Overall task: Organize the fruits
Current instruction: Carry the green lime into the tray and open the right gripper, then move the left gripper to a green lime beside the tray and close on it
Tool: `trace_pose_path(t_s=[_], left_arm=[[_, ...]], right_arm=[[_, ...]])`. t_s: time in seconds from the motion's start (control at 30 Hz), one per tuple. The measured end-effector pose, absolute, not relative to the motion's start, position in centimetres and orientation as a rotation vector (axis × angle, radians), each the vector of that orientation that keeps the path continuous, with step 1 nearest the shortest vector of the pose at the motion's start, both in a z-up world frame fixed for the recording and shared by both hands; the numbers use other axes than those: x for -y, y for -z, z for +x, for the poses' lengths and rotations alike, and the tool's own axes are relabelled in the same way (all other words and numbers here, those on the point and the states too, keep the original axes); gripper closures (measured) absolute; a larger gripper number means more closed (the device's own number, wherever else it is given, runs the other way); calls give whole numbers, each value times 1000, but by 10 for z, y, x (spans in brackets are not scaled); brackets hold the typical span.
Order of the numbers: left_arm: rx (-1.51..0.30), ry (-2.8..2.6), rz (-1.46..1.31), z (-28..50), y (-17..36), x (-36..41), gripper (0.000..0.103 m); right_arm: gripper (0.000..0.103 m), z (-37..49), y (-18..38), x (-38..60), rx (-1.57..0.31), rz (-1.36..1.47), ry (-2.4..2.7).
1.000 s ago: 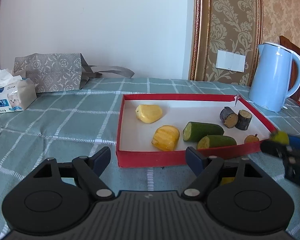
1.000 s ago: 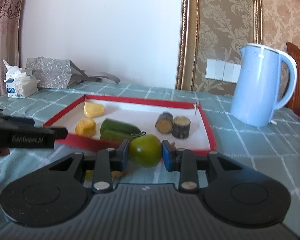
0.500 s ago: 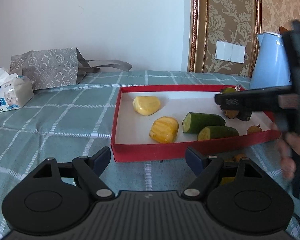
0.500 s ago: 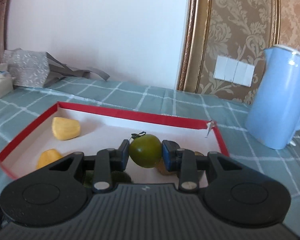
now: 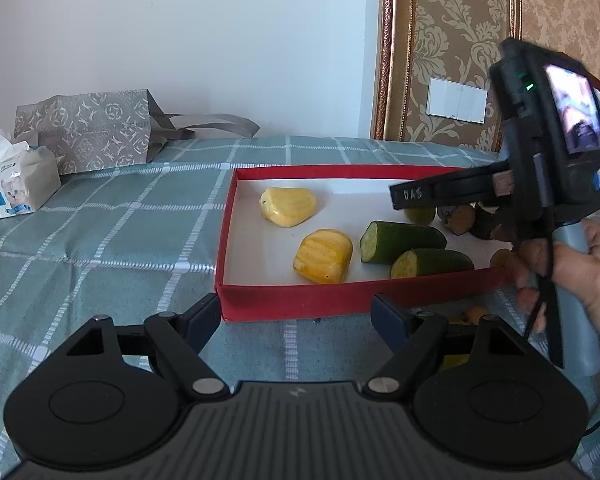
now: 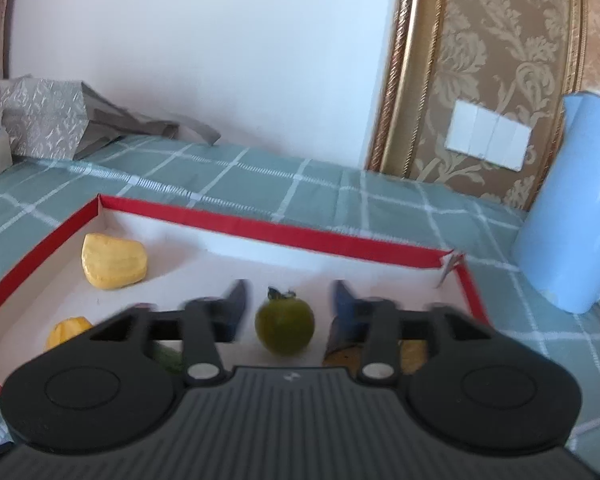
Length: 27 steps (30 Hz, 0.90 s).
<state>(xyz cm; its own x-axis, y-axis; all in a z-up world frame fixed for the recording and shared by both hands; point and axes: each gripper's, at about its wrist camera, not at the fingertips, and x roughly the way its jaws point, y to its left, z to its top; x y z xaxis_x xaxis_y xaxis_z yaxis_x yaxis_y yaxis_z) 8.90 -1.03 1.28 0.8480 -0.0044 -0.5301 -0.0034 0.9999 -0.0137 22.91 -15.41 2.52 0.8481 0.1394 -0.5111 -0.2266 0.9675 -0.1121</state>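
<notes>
A red-rimmed white tray (image 5: 300, 300) holds two yellow fruit pieces (image 5: 288, 207), two cucumber halves (image 5: 400, 236) and brown-skinned chunks (image 5: 458, 218). In the right wrist view my right gripper (image 6: 286, 306) hangs over the tray (image 6: 260, 229), its jaws opening. A round green fruit (image 6: 285, 327) lies between them with a gap on each side. From the left wrist view a hand holds that gripper, and its finger (image 5: 440, 190) hides most of the green fruit (image 5: 420, 215). My left gripper (image 5: 296, 314) stands open and empty at the tray's near wall.
A blue kettle (image 6: 572, 220) stands right of the tray. A patterned paper bag (image 5: 84, 132) and a tissue pack (image 5: 12, 184) sit at the far left. A small orange fruit (image 5: 474, 314) lies on the checked cloth outside the tray's near wall.
My right gripper has carried the green fruit forward over the tray, and its jaws have parted from it. The left gripper has stayed where it was.
</notes>
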Motion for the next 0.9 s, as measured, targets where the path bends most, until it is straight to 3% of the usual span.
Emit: trace_pose_path(t_s=[0.07,0.27,0.47,0.9], left_arm=[[-558,1,-17,89,-13,9,21],[-555,-8,-39,87,-16,-1,21],[-569,17,-50,85,-11,5,21],[-540,12,38,69,-4,44,21]], right_arm=[[37,216,-35,159,-483,-171,-189],[33,148,-72,194,-375,-82,-162],[30,77,-54,227,-323,-59,-68],[29,75,-33,252,-390,17,-58]])
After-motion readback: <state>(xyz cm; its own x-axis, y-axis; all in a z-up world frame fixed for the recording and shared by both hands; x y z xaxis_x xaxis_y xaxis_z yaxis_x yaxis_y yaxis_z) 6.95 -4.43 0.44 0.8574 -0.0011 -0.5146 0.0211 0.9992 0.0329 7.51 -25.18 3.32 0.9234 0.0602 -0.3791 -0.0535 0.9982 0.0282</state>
